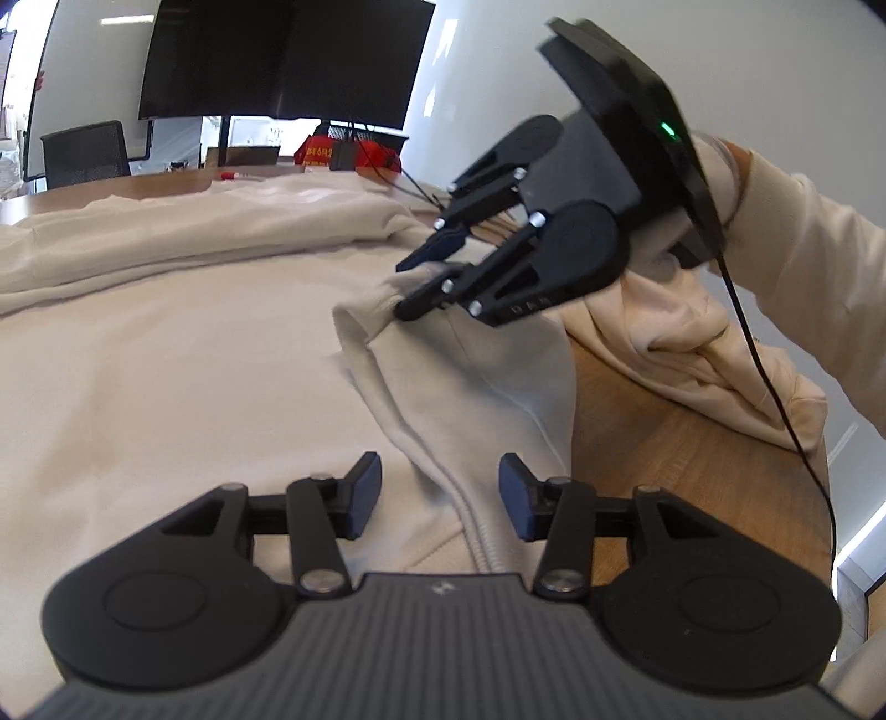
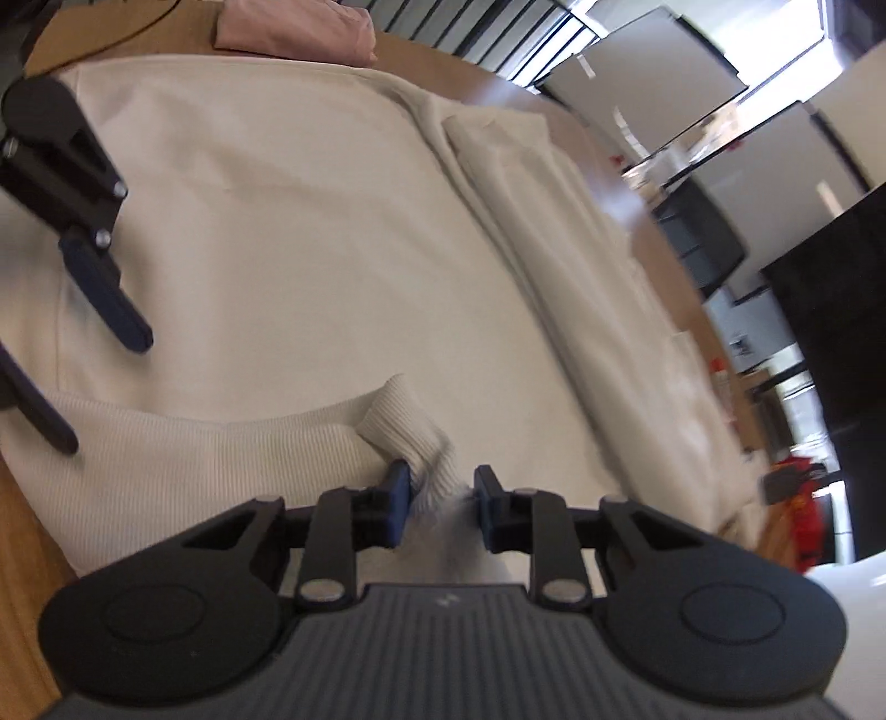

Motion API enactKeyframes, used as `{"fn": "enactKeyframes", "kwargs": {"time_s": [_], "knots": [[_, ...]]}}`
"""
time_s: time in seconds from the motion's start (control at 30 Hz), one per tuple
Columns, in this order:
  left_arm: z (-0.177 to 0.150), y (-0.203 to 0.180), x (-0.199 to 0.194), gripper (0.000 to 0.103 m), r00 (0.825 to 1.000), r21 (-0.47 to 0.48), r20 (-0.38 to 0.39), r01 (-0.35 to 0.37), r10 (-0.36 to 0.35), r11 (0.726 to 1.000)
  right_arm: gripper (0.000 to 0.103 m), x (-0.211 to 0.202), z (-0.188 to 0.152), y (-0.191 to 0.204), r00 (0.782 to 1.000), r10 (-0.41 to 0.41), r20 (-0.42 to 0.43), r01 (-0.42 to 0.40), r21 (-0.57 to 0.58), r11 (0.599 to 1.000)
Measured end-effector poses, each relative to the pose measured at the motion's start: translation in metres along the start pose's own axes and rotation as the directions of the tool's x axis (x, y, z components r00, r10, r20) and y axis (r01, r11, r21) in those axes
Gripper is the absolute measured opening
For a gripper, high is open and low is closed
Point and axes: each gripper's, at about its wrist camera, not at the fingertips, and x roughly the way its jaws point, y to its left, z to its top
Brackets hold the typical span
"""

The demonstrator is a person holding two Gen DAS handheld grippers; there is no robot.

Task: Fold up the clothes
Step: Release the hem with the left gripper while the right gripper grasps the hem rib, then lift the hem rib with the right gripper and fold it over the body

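A cream sweatshirt (image 1: 166, 360) lies spread on the wooden table (image 1: 681, 459). Its ribbed hem (image 2: 183, 459) runs along the near edge. My right gripper (image 2: 443, 493) has the turned-up ribbed hem corner (image 2: 407, 426) pinched between its blue pads; the left wrist view shows that gripper (image 1: 407, 288) from the side, gathering the cloth into a small raised fold. My left gripper (image 1: 440, 487) hovers open just over the hem band, the fabric passing between its pads without being pressed. In the right wrist view the left gripper (image 2: 99, 390) appears at the left edge.
A folded pink garment (image 2: 299, 27) sits at the table's far edge. A person's cream sleeve (image 1: 803, 249) and a black cable (image 1: 775, 387) hang over the table's right side. A dark screen (image 1: 282, 55), a chair (image 1: 83, 152) and a red bag (image 1: 321, 149) stand beyond.
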Motion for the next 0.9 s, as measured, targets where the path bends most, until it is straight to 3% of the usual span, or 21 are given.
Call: {"fn": "enactKeyframes", "kwargs": {"time_s": [0.03, 0.1, 0.17, 0.23, 0.27, 0.33, 0.4, 0.5, 0.6, 0.73, 0.9], "knots": [[0.002, 0.001, -0.005, 0.045, 1.0, -0.003, 0.024, 0.005, -0.005, 1.0, 0.028, -0.011, 0.0, 0.011, 0.994, -0.112, 0.001, 0.112, -0.011, 0.994], [0.007, 0.001, -0.017, 0.046, 0.998, 0.008, 0.063, 0.0, 0.0, 1.0, 0.028, -0.038, -0.003, 0.026, 0.954, -0.298, 0.035, 0.296, 0.057, 0.954], [0.012, 0.001, -0.029, 0.05, 0.995, 0.037, 0.098, -0.017, 0.013, 0.999, 0.028, -0.061, -0.011, 0.026, 0.943, -0.328, 0.065, 0.312, 0.179, 0.933], [0.016, -0.001, -0.047, 0.056, 0.986, 0.124, 0.156, -0.075, 0.055, 0.989, 0.027, -0.085, -0.018, 0.026, 0.93, -0.358, 0.09, 0.317, 0.3, 0.9], [0.016, -0.003, -0.055, 0.061, 0.98, 0.172, 0.176, -0.123, 0.092, 0.977, 0.027, -0.093, -0.024, 0.024, 0.924, -0.37, 0.096, 0.32, 0.337, 0.886], [0.017, -0.006, -0.072, 0.062, 0.961, 0.264, 0.217, -0.226, 0.17, 0.938, 0.025, -0.108, -0.037, 0.016, 0.904, -0.416, 0.099, 0.34, 0.425, 0.839], [0.011, -0.005, -0.088, 0.062, 0.97, 0.314, 0.179, -0.214, 0.163, 0.925, 0.017, -0.12, -0.05, 0.005, 0.884, -0.458, 0.096, 0.351, 0.51, 0.785], [-0.004, -0.006, -0.11, 0.062, 0.983, 0.355, 0.095, -0.182, 0.158, 0.917, 0.014, -0.137, -0.061, -0.014, 0.861, -0.492, 0.128, 0.332, 0.591, 0.735], [-0.024, -0.01, -0.115, 0.062, 0.98, 0.368, 0.003, -0.188, 0.201, 0.911, 0.013, -0.146, -0.075, -0.038, 0.831, -0.527, 0.179, 0.322, 0.618, 0.718], [-0.047, -0.008, -0.113, 0.062, 0.94, 0.403, -0.06, -0.285, 0.336, 0.87, 0.012, -0.162, -0.082, -0.055, 0.792, -0.57, 0.218, 0.322, 0.643, 0.695], [-0.063, -0.002, -0.117, 0.062, 0.899, 0.392, -0.08, -0.37, 0.432, 0.842, 0.012, -0.187, -0.089, -0.068, 0.779, -0.591, 0.211, 0.316, 0.681, 0.66]]}}
